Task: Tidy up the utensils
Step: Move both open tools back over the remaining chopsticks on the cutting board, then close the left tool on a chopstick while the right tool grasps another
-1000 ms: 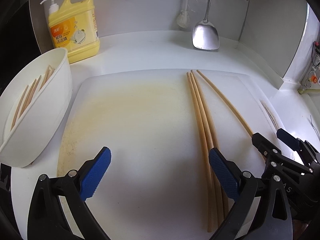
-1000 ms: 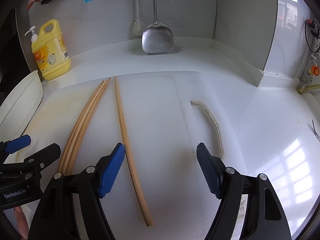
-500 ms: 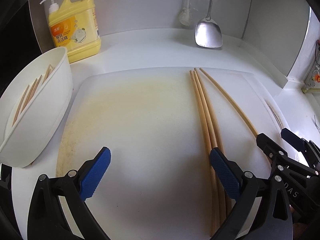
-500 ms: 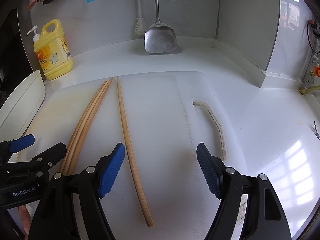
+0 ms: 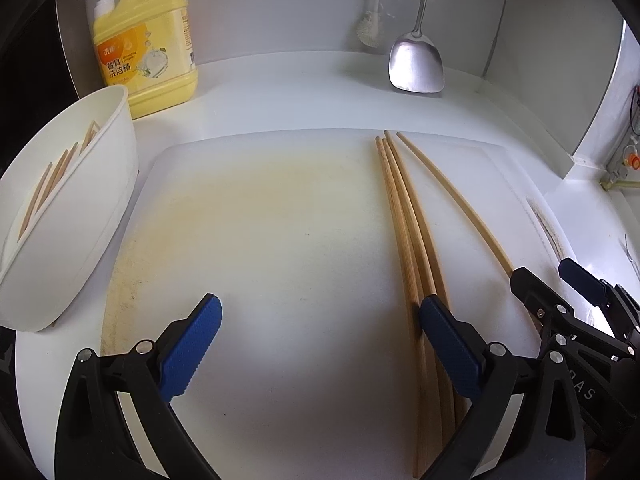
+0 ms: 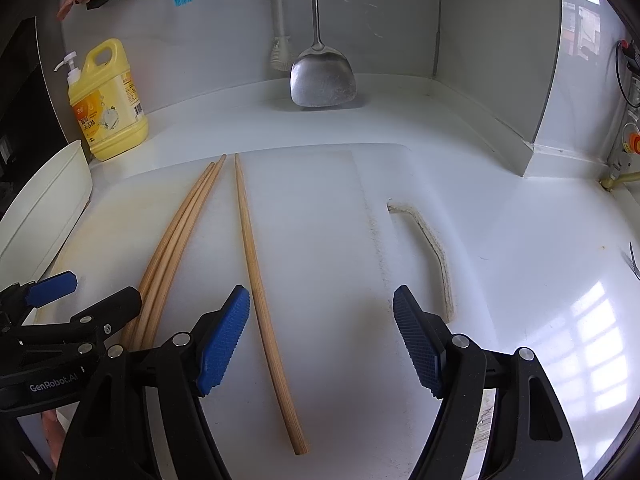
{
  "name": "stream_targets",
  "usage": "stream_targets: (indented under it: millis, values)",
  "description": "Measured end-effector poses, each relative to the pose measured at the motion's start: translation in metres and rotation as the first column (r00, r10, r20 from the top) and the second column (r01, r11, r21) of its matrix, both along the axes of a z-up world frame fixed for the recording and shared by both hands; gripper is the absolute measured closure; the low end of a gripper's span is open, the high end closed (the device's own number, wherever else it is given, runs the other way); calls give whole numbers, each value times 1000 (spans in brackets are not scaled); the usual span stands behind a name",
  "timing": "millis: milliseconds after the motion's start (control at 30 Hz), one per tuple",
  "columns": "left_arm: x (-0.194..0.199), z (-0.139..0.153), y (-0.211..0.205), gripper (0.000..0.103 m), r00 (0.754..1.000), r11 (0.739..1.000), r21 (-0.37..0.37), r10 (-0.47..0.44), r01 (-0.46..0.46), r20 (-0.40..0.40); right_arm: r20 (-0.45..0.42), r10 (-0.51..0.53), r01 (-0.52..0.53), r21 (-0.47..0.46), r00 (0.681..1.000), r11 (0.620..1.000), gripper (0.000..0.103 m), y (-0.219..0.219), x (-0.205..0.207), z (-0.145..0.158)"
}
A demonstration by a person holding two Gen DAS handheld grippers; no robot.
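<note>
Three long wooden chopsticks (image 5: 404,216) lie bundled on the white cutting board (image 5: 260,220), with a single chopstick (image 5: 452,200) apart to their right. My left gripper (image 5: 320,320) is open and empty, its right finger over the bundle's near part. In the right wrist view, the single chopstick (image 6: 260,280) lies between the open fingers, close to the left one. My right gripper (image 6: 322,336) is empty. The bundle (image 6: 176,240) lies to its left. A white holder (image 5: 68,220) at the left contains several chopsticks.
A yellow detergent bottle (image 5: 144,40) stands at the back left. A metal spatula (image 5: 416,60) and a brush (image 5: 370,28) hang against the back wall. The board's handle slot (image 6: 428,248) is at its right end. The counter's corner wall (image 6: 520,80) rises at the right.
Both grippers have shifted slightly forward and lower toward the board. The chopsticks have not moved. Both grippers stayed open.
</note>
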State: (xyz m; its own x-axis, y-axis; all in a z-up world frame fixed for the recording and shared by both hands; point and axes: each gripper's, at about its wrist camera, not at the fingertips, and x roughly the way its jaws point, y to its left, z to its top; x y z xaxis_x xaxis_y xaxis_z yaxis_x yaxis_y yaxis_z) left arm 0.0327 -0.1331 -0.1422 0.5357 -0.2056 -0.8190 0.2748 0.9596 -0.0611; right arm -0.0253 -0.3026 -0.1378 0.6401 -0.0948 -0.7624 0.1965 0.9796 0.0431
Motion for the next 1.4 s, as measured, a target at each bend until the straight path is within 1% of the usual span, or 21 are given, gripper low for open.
stream_targets:
  millis: [133,167,233,333,633,867,1100,1167,1200,1233,1267,1300,1333,1367,1400]
  values:
    - [2,0,-2,5,1000,1000,4,13,-13,-2,-1,3,-3,-2,1000,1000,32,1,1,0]
    - [2,0,-4,5,1000,1000,12,12,-12,-2,-1,5,-5,-2,1000,1000,32,2,1,0]
    - [5,-2,-11,5,1000,998,55,16,-16,4,-4,-2,2,-11,1000,1000,32,0,2,0]
    - [11,-2,-10,5,999,998,48,32,-32,-3,-2,0,0,0,1000,1000,32,-1,2,1]
    - [16,-2,3,5,998,997,44,59,-59,13,0,13,-13,-3,1000,1000,32,-1,7,0]
    - [28,-3,28,5,990,989,40,142,-142,10,-7,38,-38,-21,999,999,32,3,16,-1]
    - [36,-3,21,6,990,989,40,143,-144,16,-11,90,-90,-40,996,995,32,13,29,-2]
    - [36,-2,19,10,990,990,37,139,-140,24,-9,105,-105,-42,994,994,33,16,32,-2]
    - [35,-1,17,12,991,990,35,134,-135,29,-5,114,-114,-43,993,993,35,17,33,-3]
    - [34,0,16,17,991,991,34,126,-127,35,-2,124,-124,-46,992,991,41,19,34,-2]
    - [33,1,14,24,992,992,33,118,-119,39,0,132,-132,-50,991,990,43,21,35,-2]
    - [32,2,12,27,993,993,33,109,-111,43,2,140,-140,-53,990,989,48,24,35,-2]
    - [31,3,11,34,994,994,31,102,-103,45,2,149,-148,-55,989,987,54,26,36,-2]
    - [30,4,9,40,995,995,30,93,-94,46,0,156,-156,-56,988,986,56,28,37,-1]
    - [29,5,8,43,995,996,32,85,-87,47,-1,163,-163,-57,987,985,61,30,38,-1]
